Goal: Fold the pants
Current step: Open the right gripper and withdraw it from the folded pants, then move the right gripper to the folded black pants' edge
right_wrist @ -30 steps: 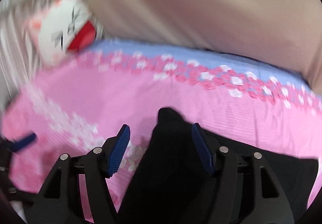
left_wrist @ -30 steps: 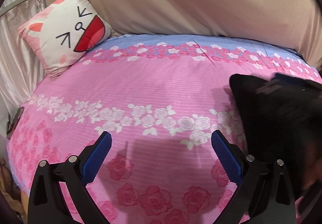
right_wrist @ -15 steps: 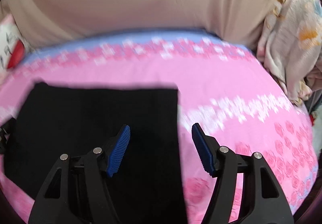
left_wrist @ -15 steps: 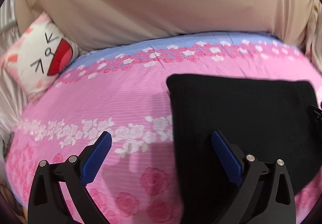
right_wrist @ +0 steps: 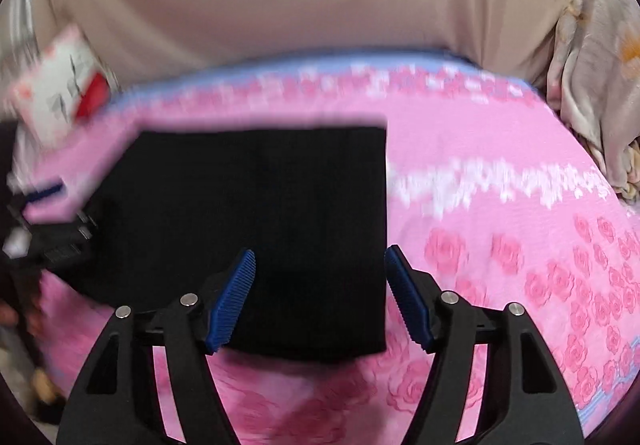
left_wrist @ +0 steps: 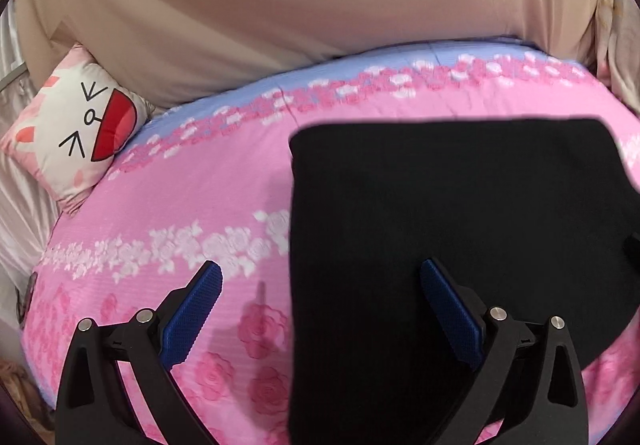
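The black pants [left_wrist: 452, 229] lie folded into a flat rectangle on the pink rose bedspread [left_wrist: 192, 205]. In the left wrist view they fill the right half; my left gripper [left_wrist: 320, 305] is open and empty, hovering over their left edge. In the right wrist view the pants [right_wrist: 260, 213] lie centre-left; my right gripper [right_wrist: 320, 297] is open and empty above their near right corner. The left gripper [right_wrist: 44, 201] shows blurred at the left edge there.
A white cat-face pillow [left_wrist: 76, 125] lies at the bed's far left corner. A beige padded headboard [left_wrist: 300, 5] runs along the far side. A crumpled floral blanket [right_wrist: 600, 65] is heaped at the right of the bed.
Both grippers have pulled back from the pants, which now lie flat as a folded rectangle. The right wrist view has swung and still shows motion blur.
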Available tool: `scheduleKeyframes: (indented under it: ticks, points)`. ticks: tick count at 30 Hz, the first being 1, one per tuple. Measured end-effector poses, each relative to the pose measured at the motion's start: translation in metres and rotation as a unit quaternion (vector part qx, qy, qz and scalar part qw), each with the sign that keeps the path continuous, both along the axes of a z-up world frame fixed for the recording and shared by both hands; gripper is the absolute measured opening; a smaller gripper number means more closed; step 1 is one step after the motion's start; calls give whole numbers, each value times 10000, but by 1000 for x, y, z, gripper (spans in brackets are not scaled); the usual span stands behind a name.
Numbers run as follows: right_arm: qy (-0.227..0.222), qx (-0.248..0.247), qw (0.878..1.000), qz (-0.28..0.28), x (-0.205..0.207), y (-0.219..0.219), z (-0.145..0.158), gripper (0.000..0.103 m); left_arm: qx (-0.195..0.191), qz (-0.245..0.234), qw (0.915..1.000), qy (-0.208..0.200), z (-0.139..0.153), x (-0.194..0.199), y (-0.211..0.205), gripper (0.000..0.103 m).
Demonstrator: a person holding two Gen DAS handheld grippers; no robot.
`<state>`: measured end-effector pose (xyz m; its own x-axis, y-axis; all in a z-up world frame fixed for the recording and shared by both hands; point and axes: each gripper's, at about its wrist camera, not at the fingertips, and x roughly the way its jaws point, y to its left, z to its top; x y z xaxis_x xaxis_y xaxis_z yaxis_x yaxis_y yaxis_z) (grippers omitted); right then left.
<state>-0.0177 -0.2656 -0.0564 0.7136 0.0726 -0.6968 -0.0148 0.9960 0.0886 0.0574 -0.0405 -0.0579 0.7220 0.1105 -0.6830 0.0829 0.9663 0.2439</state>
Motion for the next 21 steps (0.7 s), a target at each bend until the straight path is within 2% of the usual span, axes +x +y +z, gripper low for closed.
scheduleKeyframes:
  ticks: [1, 3, 6, 9, 15, 21]
  points:
    - [41, 371, 9993, -99, 0, -11, -2, 74, -40, 6, 10000, -38, -1, -1, 1, 98]
    - [78, 745, 9970, -210, -2, -23, 4, 74, -107, -11, 9999, 27, 3, -1, 5, 98]
    - [-143, 431, 9981, -406, -11, -32, 22, 74, -165, 47, 9999, -8, 18, -6, 12, 98]
    - [-235, 405, 9973, -574, -23, -42, 34, 74, -217, 100, 9997, -60, 25, -13, 22, 98]
    - [22, 507, 9966, -644, -29, -47, 21, 74, -550, 255, 9980, 159, 14, -16, 34, 98]
    - [76, 475, 9977, -480, -28, -30, 20, 74, -649, 230, 9974, 216, 21, -17, 33, 98]
